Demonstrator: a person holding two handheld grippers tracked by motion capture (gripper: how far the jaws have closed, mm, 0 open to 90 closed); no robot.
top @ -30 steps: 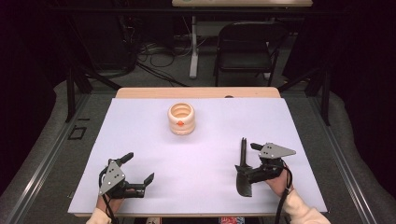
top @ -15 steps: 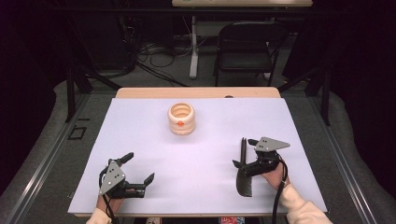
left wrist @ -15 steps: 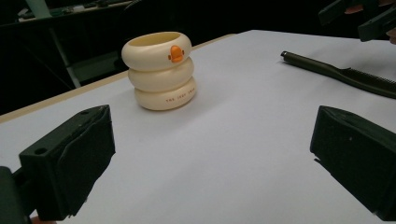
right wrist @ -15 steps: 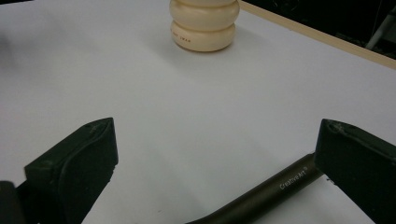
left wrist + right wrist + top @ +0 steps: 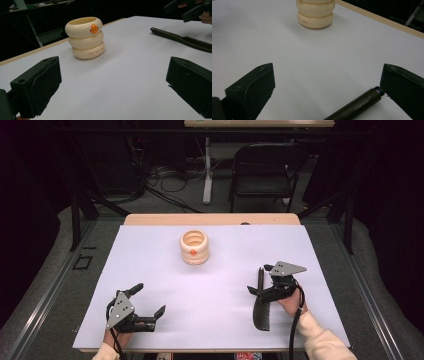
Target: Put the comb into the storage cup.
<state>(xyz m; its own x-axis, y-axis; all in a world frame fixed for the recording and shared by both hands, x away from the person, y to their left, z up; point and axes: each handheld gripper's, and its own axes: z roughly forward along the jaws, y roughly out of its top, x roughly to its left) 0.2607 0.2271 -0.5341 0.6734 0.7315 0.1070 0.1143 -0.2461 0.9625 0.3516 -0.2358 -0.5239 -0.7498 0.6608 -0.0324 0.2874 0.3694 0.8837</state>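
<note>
White matte tabletop (image 5: 220,310) lies bare around a cream ringed cup (image 5: 194,247), far from every edge. Nearer me, right of the cup, my right gripper (image 5: 261,287) spreads wide over a dark ridged comb (image 5: 261,306). My left gripper (image 5: 147,301) gapes, holding nothing.
</note>
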